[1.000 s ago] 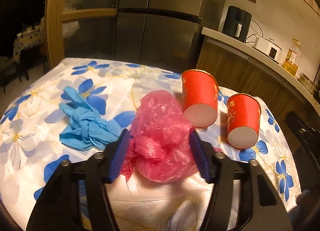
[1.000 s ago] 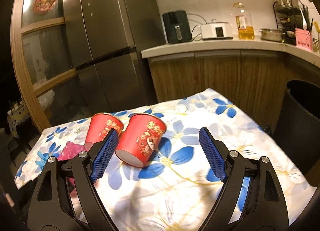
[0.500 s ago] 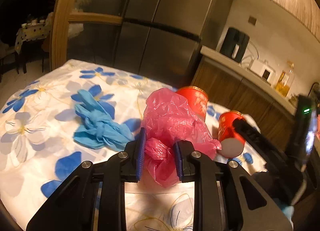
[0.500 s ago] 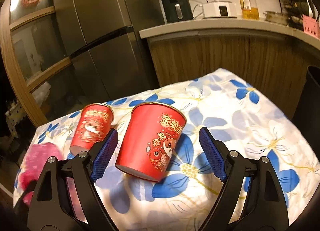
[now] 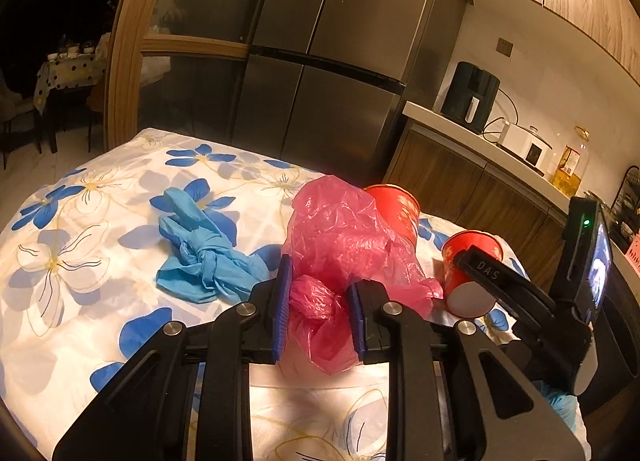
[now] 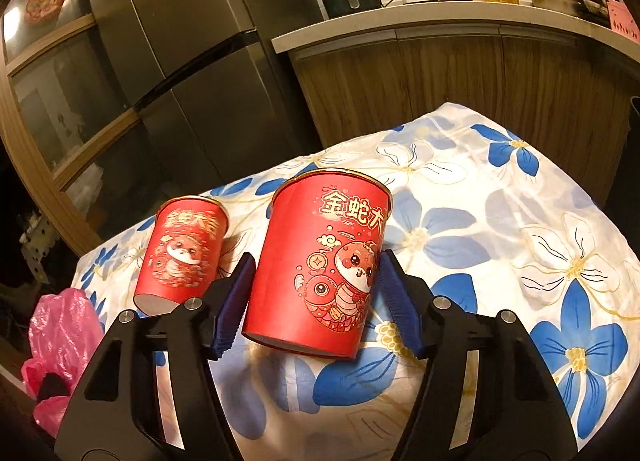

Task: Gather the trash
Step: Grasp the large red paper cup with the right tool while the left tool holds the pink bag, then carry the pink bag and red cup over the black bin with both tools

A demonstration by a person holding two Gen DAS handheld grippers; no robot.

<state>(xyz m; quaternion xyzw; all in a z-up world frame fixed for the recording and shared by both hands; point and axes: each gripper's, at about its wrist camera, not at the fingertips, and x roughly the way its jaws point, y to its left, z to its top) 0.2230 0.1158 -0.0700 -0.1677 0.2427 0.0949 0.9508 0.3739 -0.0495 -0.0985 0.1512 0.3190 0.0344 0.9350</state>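
My left gripper (image 5: 319, 311) is shut on a crumpled pink plastic bag (image 5: 344, 237) and holds it just above the flowered tablecloth (image 5: 80, 293). A knotted blue glove (image 5: 200, 261) lies on the cloth to its left. Two red paper cups lie on the cloth. My right gripper (image 6: 316, 303) has its blue pads on both sides of the nearer red cup (image 6: 320, 273), close against it. The second red cup (image 6: 182, 253) lies to its left. The pink bag also shows at the lower left of the right wrist view (image 6: 64, 337).
A steel fridge (image 5: 332, 61) stands behind the table. A kitchen counter (image 6: 440, 17) with an air fryer, a cooker and an oil bottle runs at the right. A dark bin (image 6: 634, 149) stands past the table's right edge.
My left gripper closed on the pink bag and lifted it. My right gripper moved forward to the nearer red cup and narrowed its pads around it.
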